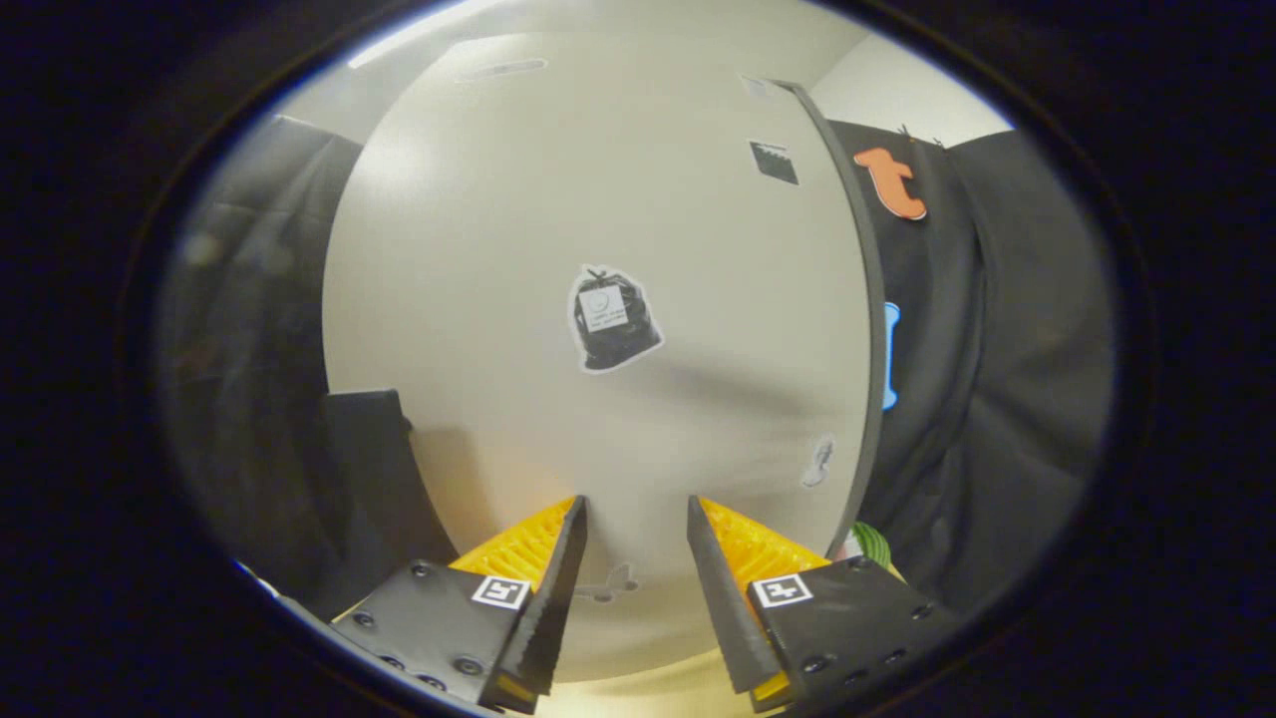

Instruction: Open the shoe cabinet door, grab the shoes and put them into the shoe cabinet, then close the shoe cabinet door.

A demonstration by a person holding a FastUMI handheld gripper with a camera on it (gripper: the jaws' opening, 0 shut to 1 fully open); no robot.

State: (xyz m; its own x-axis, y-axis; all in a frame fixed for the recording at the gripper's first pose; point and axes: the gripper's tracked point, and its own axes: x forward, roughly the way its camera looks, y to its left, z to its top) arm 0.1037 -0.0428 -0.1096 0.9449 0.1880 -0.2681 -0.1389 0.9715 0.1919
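Black booth cloth [1007, 399] beside bag sticker [611, 319].

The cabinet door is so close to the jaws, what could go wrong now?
1. The gripper is open with nothing between its jaws, right up against the flat door. No handle is visible ahead, so it may slide off instead of catching.
2. The door's dark edge lies off to one side, beyond the jaws, next to the black cloth. Reaching for that edge could snag the cloth.

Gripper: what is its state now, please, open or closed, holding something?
Gripper: jaws open, holding nothing, facing the shoe cabinet door close ahead.
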